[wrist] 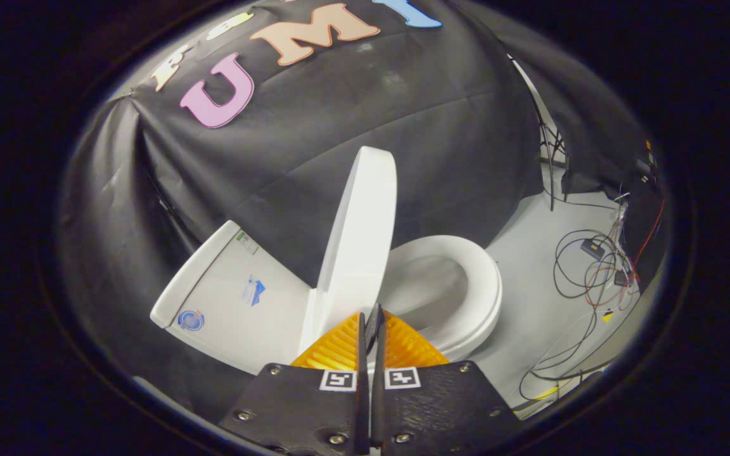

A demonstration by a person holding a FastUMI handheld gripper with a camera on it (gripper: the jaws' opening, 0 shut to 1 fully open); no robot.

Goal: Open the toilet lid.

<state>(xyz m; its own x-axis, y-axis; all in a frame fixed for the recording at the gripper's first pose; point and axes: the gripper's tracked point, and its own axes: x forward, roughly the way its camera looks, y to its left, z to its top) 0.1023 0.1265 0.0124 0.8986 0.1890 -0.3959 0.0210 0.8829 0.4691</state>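
The toilet tank (225, 291) sits at 10 o'clock from the gripper (371, 323), whose 2 fingers are pressed together on nothing, the raised toilet lid (362, 234) stands just ahead at 12, the seat (466, 278) at 1, loose cables (587, 272) at 3.

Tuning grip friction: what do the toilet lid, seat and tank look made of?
Toilet lid: raised, looks like smooth glossy white plastic, thin with an even sheen. Seat: same white, rounded rim, probably plastic. Tank: white, flatter sheen, stickers on it; ceramic or plastic, can't tell. Gripper: fingers closed together, at the lid's lower edge.
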